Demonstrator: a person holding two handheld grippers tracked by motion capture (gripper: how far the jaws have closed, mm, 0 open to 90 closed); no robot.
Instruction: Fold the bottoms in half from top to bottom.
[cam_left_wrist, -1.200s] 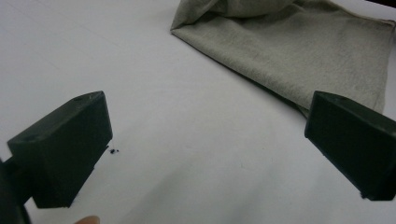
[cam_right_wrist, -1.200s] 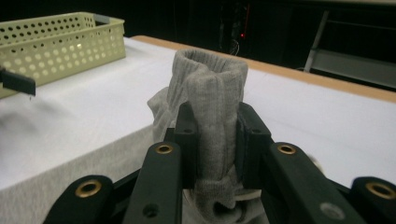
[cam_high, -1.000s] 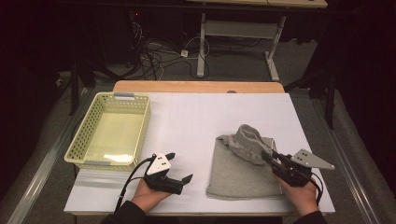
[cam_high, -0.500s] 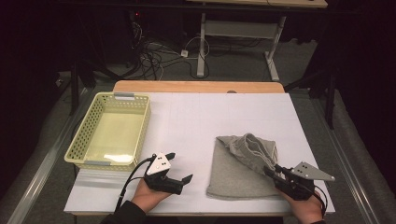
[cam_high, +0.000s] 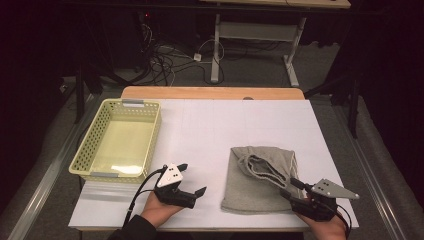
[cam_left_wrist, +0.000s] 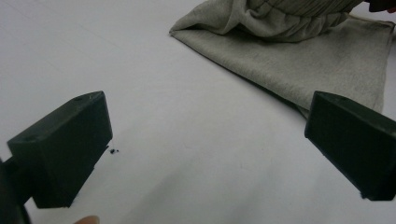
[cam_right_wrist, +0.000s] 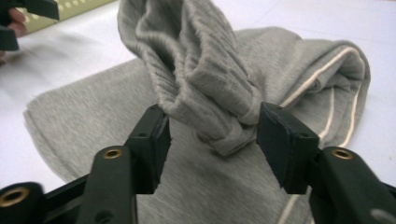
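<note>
Grey fleece, a folded garment (cam_high: 260, 180) that looks like sweatpants or shorts, lies on the right half of the white worktop (cam_high: 210, 130), its long axis running near to far and its ribbed waistband (cam_right_wrist: 201, 79) bunched on top toward the right near corner. My right gripper (cam_high: 295, 192) sits at that near-right edge, pointing left and away into the cloth, and in the right gripper view the waistband roll stands between my two jaws, which have just been opening: the pads seem to stand clear of the fabric on both sides, with the roll touching or nearly touching the right pad, so I judge that I have let go rather than that I am holding. My left gripper (cam_high: 192, 187) rests near the worktop's near edge, just left of the garment, its jaws wide apart with nothing between them; in the left gripper view the cloth's near-left corner (cam_left_wrist: 336, 60) lies ahead and to the right. So the right hand is on the garment and the left is a short reach away from its left edge. A pale yellow basket (cam_high: 87, 150) stands well apart at the far left, closer to my left hand, which matters if the folded piece goes there next.
</note>
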